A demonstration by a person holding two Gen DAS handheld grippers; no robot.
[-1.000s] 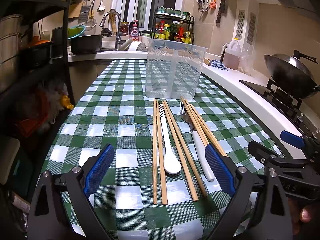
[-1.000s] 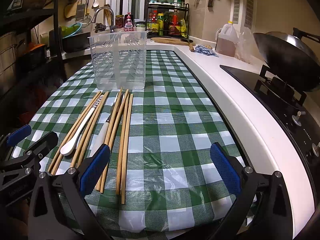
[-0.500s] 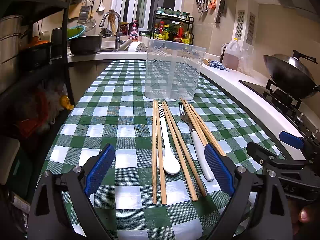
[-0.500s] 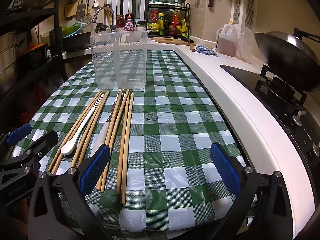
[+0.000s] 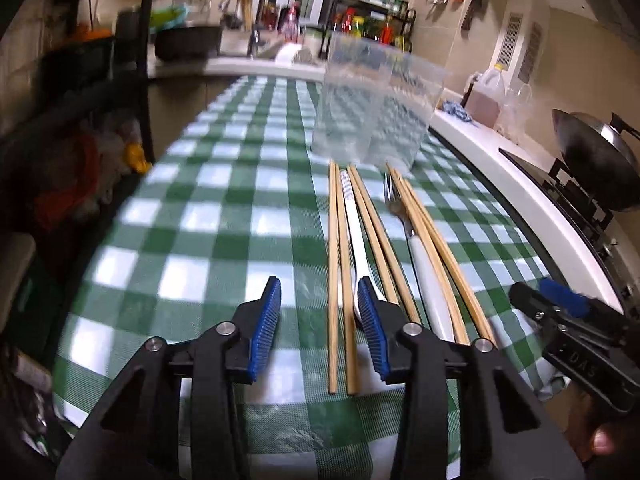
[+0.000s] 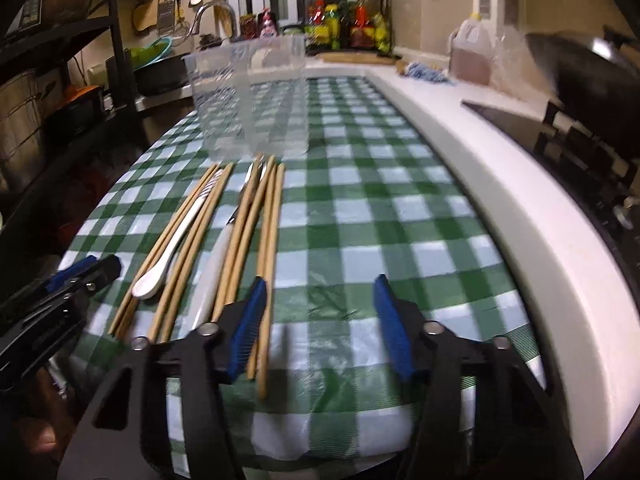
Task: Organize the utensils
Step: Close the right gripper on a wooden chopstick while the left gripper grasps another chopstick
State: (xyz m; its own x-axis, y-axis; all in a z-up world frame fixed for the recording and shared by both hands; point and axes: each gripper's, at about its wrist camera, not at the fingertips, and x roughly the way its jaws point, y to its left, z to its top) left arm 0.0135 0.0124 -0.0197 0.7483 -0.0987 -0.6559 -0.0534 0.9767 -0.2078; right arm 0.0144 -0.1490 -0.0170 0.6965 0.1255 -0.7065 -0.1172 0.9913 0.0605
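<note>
Left claw (image 5: 318,322): blue pads partly drawn together after just closing, gripping nothing; the near ends of the leftmost chopsticks (image 5: 338,280) lie on the cloth in line with the gap, untouched. Right claw (image 6: 320,326): likewise just narrowed and empty, its left pad beside the rightmost chopsticks (image 6: 266,248). White spoon (image 5: 354,232) and fork (image 5: 420,256) lie among the chopsticks on the checked tablecloth (image 5: 208,216). Clear plastic container (image 5: 376,108) stands at their far ends.
</note>
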